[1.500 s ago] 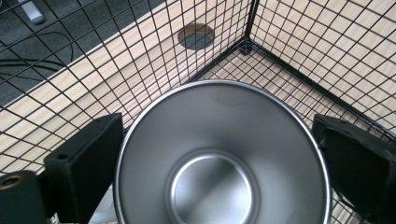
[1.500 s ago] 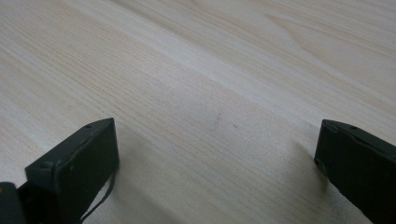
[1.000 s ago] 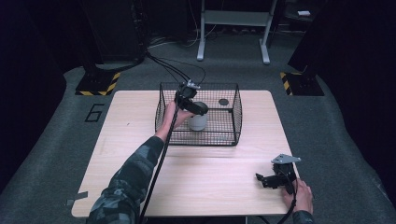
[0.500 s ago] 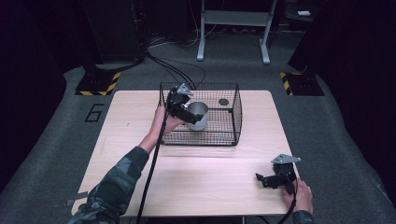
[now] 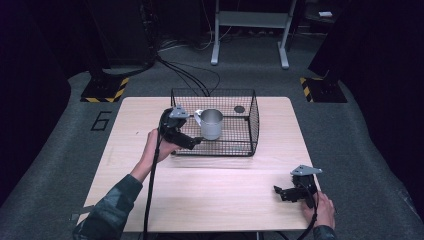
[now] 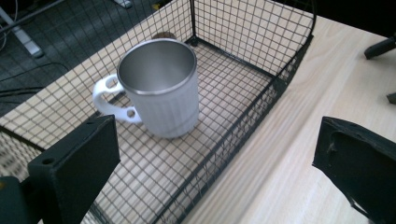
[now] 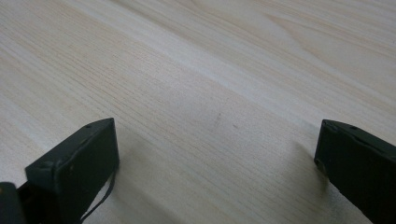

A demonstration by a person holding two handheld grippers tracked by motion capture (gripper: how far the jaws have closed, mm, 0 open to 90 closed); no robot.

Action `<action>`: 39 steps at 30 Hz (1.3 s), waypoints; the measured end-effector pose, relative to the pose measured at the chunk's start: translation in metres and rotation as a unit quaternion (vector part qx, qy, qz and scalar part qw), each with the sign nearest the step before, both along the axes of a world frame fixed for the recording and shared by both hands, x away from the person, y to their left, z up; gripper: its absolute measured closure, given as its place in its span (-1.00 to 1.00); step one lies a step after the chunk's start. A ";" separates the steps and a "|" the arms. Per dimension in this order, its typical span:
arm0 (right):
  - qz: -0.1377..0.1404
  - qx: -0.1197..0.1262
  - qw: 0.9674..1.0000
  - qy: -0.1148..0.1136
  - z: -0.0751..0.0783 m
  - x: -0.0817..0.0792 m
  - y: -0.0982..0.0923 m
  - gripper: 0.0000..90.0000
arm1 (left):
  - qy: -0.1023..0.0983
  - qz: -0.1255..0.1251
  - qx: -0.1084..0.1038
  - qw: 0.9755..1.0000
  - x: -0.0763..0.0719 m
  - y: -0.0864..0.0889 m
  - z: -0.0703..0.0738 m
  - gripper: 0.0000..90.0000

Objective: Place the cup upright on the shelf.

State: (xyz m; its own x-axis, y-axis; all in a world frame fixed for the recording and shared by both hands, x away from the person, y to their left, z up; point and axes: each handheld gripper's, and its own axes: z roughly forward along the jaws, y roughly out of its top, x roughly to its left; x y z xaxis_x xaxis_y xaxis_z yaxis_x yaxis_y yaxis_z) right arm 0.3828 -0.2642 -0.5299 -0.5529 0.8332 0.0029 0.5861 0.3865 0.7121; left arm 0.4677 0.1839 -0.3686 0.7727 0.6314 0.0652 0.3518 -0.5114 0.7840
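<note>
Mug (image 6: 161, 88): steel cup with a ribbed pale outer wall, bright bare inside, and a white handle pierced by holes, pointing away from the left gripper. It is standing upright on the floor of the wire basket (image 5: 247, 142), toward its left half, touched by nothing.

Left gripper (image 5: 197, 142): hovering at the basket's near left corner, jaws spread wide and gripping nothing, the mug lying just beyond them.

Right gripper (image 5: 276, 192): resting low over the near right part of the table (image 5: 215, 200), well apart from the basket, jaws wide apart and gripping nothing.

Surface and room: pale wood table on grey carpet marked with a "6"; dark surroundings, black cables trailing behind, and a white stand.

The high view is showing a small dark round object (image 5: 239, 109) in the basket's far right corner. The left gripper view is giving the handle's holes and the ribbing. The right gripper view is showing bare wood grain between its jaws.
</note>
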 end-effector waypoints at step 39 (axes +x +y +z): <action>0.000 0.000 1.000 0.000 0.000 0.000 0.000 -1.00 | 0.054 0.151 0.016 0.987 -0.100 0.106 -0.163 -1.00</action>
State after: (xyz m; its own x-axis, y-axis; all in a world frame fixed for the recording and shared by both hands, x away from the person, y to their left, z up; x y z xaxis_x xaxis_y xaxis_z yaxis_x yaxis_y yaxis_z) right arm 0.3827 -0.2642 -0.5299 -0.5537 0.8327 0.0020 0.5854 0.3876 0.7121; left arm 0.3675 0.2901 -0.5315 0.5532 0.8329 0.0162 0.5727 -0.3943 0.7187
